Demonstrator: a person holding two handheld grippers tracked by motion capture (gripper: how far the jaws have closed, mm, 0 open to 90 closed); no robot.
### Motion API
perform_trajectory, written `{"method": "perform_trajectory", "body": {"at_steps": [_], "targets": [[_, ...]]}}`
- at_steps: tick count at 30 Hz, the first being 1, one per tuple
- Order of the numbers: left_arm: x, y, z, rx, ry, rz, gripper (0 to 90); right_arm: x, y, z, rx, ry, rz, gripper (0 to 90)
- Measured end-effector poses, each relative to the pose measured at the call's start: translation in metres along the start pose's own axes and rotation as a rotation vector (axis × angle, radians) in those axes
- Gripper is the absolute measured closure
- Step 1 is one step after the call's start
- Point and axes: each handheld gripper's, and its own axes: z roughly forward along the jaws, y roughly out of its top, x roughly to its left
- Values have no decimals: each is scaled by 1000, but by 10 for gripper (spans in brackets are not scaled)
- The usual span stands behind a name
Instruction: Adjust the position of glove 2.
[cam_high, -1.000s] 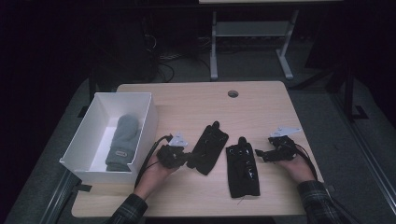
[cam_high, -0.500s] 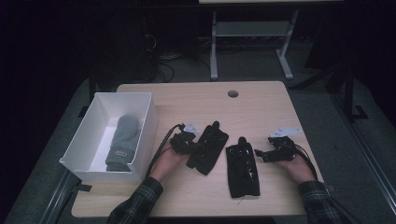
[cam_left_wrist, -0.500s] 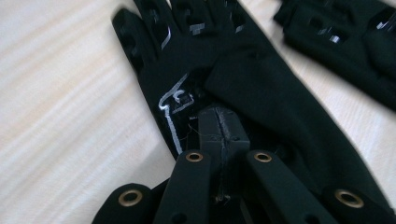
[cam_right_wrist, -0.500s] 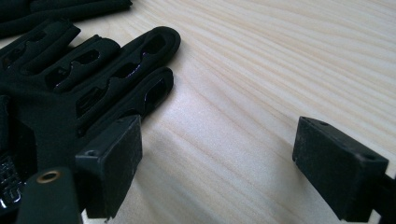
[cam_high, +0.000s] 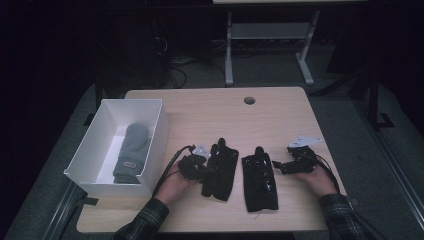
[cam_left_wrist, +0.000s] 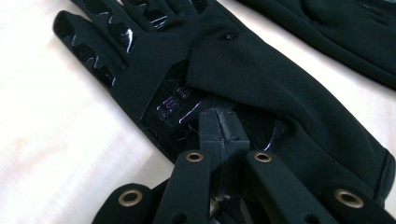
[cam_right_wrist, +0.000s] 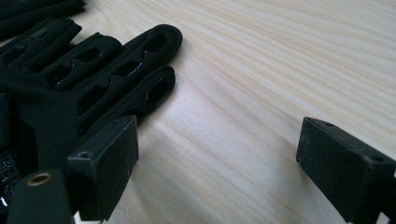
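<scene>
- Nearest the person, the left claw was closed tight, pinching a fold of the left black glove on the surface; lifting slowly would have kept the fabric from slipping.
- Beside it, the right claw stood wide, nothing between, just beside the right black glove.
- Farther left, the white box held a grey mitten, the likely destination.

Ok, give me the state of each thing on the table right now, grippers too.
Left gripper: shut, tips down on the left glove's palm.
Right gripper: open, nothing between the jaws, beside the right glove.
Left glove: flat on the table, thumb folded over the palm.
Right glove: flat on the table.
Box: open, on the table's left edge.
Mitten: lying inside the box.
</scene>
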Motion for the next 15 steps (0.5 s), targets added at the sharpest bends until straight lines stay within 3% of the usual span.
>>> {"method": "perform_trajectory", "body": {"at_steps": [3, 6, 8, 10, 15], "targets": [[-5, -7, -5, -1, -18, 0, 895, 0, 0, 0, 2, 0, -1, 129], [-7, -9, -11, -23, -31, -35, 824, 0, 0, 0, 1, 0, -1, 129], [-5, -6, -17, -40, -5, -27, 823, 0, 0, 0, 0, -1, 0, 129], [0, -3, -21, -80, 23, -55, 813, 0, 0, 0, 0, -1, 0, 129], [13, -2, -18, -81, 68, -85, 736, 0, 0, 0, -2, -3, -4, 128]]}}
